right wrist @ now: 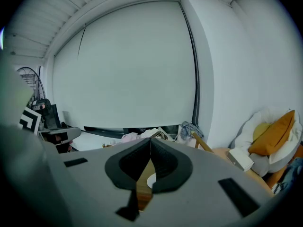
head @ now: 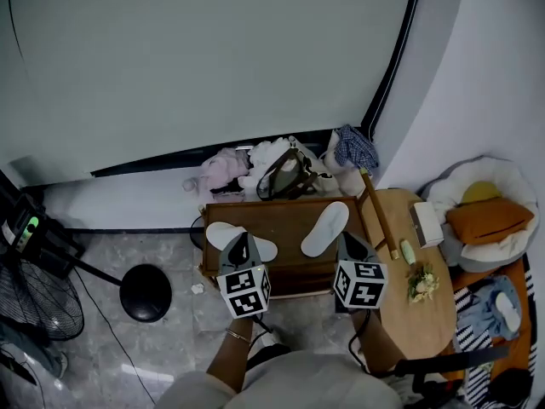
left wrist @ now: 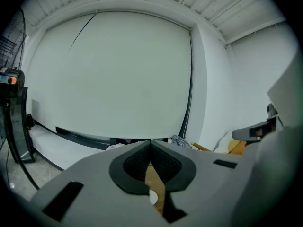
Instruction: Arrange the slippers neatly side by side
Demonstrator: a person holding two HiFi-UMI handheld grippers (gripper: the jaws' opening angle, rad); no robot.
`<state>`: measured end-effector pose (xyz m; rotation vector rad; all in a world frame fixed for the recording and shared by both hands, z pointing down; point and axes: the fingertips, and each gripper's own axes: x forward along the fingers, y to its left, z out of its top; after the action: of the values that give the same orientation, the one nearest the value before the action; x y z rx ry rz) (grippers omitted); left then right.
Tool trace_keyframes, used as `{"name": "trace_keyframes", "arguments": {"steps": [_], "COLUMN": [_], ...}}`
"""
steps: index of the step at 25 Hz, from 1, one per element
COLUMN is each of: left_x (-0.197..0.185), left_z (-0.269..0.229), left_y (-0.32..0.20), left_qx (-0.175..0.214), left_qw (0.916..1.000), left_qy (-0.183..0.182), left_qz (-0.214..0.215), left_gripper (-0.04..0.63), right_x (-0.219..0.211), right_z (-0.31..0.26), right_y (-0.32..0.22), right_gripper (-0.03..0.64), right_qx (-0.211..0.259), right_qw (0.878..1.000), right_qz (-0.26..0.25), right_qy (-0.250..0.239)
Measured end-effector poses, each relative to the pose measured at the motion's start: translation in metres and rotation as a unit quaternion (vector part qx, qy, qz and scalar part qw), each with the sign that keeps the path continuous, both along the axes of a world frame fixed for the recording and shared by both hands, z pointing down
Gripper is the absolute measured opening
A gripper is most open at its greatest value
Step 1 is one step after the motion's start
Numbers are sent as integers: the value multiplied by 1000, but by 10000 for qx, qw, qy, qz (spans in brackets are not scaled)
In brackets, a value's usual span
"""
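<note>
Slippers lie apart on the brown table (head: pixel 285 218), middle of the frame: left slipper (head: pixel 220 233), right slipper (head: pixel 325 228). My left gripper (left wrist: pixel 150 144) and right gripper (right wrist: pixel 150 141) are both squeezed shut, holding nothing

Low table (head: pixel 281 216) at centre, near wall; left slipper (head: pixel 223 233) on its left part, right slipper (head: pixel 326 228) on its right part, the two well apart

Left gripper (head: pixel 243 239) over table's near left edge by left slipper; right gripper (head: pixel 345 241) at near right corner, just beside right slipper

Clothes pile (head: pixel 228 167) and bag (head: pixel 285 177) behind table, against far wall

Round table (head: pixel 430 322) right of low table, box (head: pixel 426 224) and flower bunch (head: pixel 419 281) on it

Cushioned seat (head: pixel 490 220) further right

Fan (head: pixel 34 301) far left, round base (head: pixel 146 292) between fan and low table
</note>
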<state>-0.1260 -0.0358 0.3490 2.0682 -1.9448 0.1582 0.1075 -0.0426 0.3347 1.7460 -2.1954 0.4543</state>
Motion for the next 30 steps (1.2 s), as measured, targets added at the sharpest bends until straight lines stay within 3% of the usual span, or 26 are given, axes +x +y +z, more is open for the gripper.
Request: {"name": "trace_keyframes", "arguments": {"steps": [9, 30], "left_x": [-11, 24], "left_z": [16, 64], "left_y": [-39, -60], "left_qx": [-164, -739], "left_qw": [9998, 9972], "left_qy": [22, 59], "left_qz": [128, 111], "left_gripper": [8, 8], "right_x": [-9, 15], "right_z": [16, 61], "right_y": [-27, -65], "right_gripper": [34, 34], "right_qx": [-246, -747], "right_qw": [9996, 9971], "right_qz": [142, 94], "right_qy": [88, 75]}}
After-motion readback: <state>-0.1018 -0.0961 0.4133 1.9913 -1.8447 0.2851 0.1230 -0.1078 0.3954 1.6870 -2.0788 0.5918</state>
